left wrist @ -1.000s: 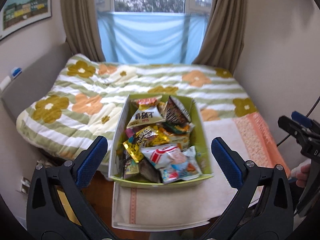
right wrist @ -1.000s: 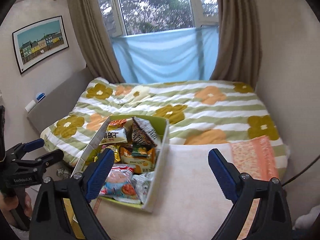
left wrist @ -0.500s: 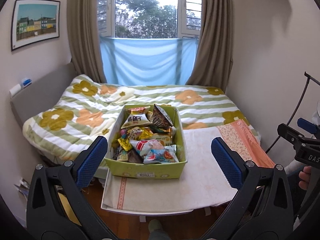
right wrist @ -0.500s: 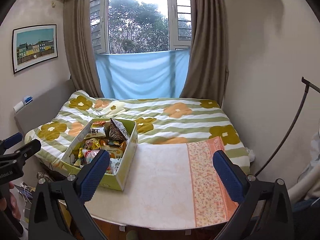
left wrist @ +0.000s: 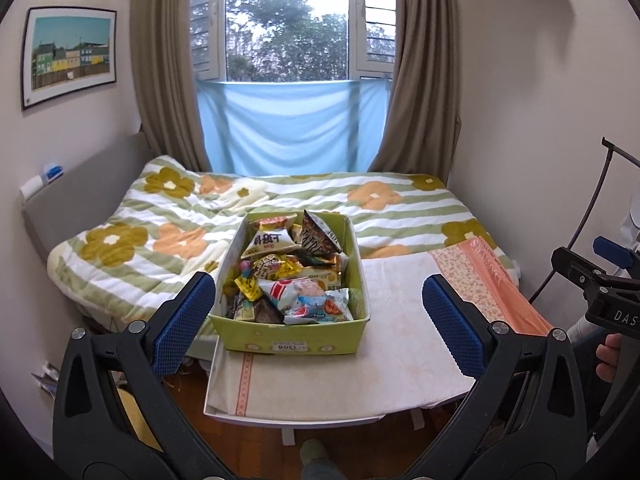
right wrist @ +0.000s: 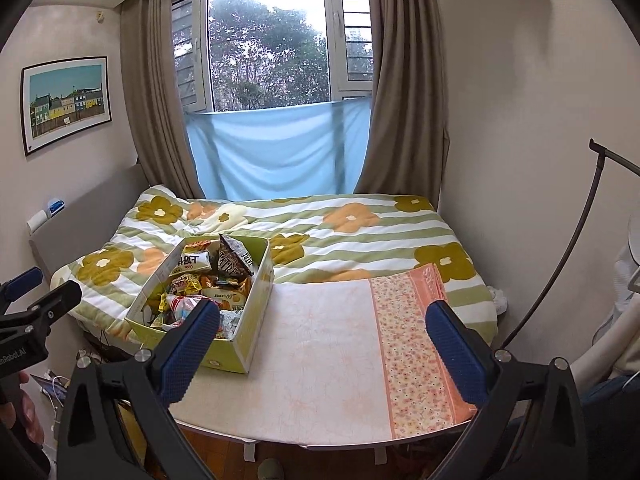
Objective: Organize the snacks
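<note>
1. Both grippers have pulled back from the green box since a second ago: then it filled the lower middle of the left wrist view, and now it sits smaller, with the whole table and the window above in sight.

2. Left wrist view: the left gripper [left wrist: 316, 304] hangs with its jaws spread wide and nothing between the blue pads [left wrist: 182, 320]. Beyond them the green box [left wrist: 294, 338] stands on the near left part of the table [left wrist: 400, 364], which wears a pale cloth. Snack packets [left wrist: 298, 276] heap inside it, a dark triangular pack [left wrist: 320, 236] upright at the far end. The flowered bed [left wrist: 168, 236] lies behind. At the right edge the right gripper [left wrist: 600, 280] shows side-on, a hand [left wrist: 610, 362] below it.

3. Right wrist view: the right gripper [right wrist: 322, 340] is released too, jaws at their widest and empty. The green box [right wrist: 240, 332] sits to the left on the table [right wrist: 320, 360], partly behind the left blue pad [right wrist: 188, 348]. An orange floral strip [right wrist: 416, 344] runs down the cloth's right side. The left gripper [right wrist: 32, 300] shows at the left edge.
</note>
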Demonstrator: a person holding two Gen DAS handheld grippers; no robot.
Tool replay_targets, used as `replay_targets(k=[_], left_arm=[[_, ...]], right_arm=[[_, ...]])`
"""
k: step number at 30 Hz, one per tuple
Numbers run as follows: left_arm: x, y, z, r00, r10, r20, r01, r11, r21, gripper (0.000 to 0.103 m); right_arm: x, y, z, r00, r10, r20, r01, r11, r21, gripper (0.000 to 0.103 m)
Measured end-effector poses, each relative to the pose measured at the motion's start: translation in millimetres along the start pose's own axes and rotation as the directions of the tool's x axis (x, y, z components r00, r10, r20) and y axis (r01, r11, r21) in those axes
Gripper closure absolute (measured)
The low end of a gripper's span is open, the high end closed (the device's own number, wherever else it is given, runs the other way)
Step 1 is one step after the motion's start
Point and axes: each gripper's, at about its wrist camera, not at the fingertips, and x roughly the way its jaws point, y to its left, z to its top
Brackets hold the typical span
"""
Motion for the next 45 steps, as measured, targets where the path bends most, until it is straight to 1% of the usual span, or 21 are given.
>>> replay_targets(k=[18, 28, 36, 40, 43, 45], left_arm=[[2, -3, 0, 1.000, 0.006, 0.000, -0.006, 1.000, -0.002, 0.000], [9, -2, -1, 1.000, 0.010, -0.017, -0.010, 1.000, -0.010, 0.000], [13, -3, -4, 1.000, -0.001, -0.024, 0.001, 1.000, -0.021, 0.000], [16, -4, -2, 0.999, 0.011, -0.031, -0.012, 1.000, -0.020, 0.000], [12, -7, -2, 1.000, 0.025, 0.002, -0.025, 1.000, -0.010, 0.000], [8, -8, -1, 0.998, 0.058, 0.029, -0.058, 0.998, 0.000, 0.000]], right_arm=[[-1, -3, 1, 1.000, -0.019, -0.011, 0.019, 1.000, 0.014, 0.000], [-3, -7, -2, 0.999, -0.030, -0.016, 0.030, 0.999, 0.020, 0.000], [-2, -7, -2, 0.999, -0.036, -0.023, 0.036, 0.999, 0.023, 0.000], [-1, -8, -2, 0.999, -0.040, -0.025, 0.041, 0.999, 0.023, 0.000], [0, -8, -2, 0.999, -0.044, -0.026, 0.045, 0.999, 0.025, 0.000], [1, -8, -1, 0.999, -0.045, -0.025, 0.046, 0.999, 0.026, 0.000]])
